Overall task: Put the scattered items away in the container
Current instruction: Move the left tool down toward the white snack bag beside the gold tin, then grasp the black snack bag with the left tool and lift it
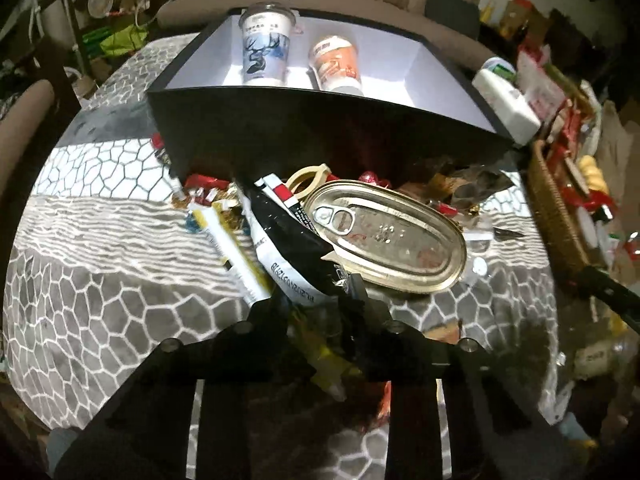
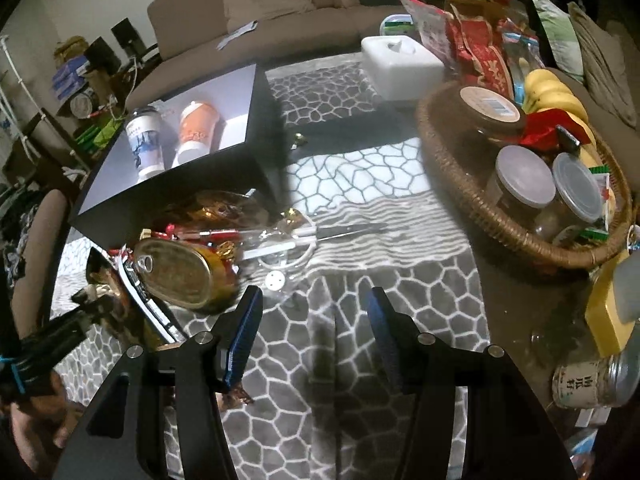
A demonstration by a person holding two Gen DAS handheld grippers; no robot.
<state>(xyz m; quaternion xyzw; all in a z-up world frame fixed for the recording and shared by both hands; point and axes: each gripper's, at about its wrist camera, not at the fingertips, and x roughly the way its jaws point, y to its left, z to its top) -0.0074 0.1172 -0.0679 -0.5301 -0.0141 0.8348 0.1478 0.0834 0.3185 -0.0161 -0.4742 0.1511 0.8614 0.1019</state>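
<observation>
Your black box, white inside, stood at the far side of the patterned tablecloth. In it were two cups: a white deer-print cup with a clear domed lid on the left, and an orange-and-white cup lying tilted just beside it on the right. The rest of the box floor was bare.

Just in front of the near wall of the box lay the scattered pile: an oval gold tin with a ring pull, red and gold sweet wrappers, a cream tape ring and a yellow-and-white tube.

Your left gripper had its jaws drawn close together, pinching the corner of a black-and-white sachet that rested against the left edge of the tin. Your right gripper held its blue-padded jaws spread, with only tablecloth between them, to the right of the pile.

Only the right wrist view showed the wicker basket fully, at the far right: in it a brown jar, two grey-lidded jars, bananas and red packets. That view also showed a white lidded tub behind the basket, a knife lying right of the pile, and your left gripper from the side. Only the left wrist view showed the tube and the tape ring.
</observation>
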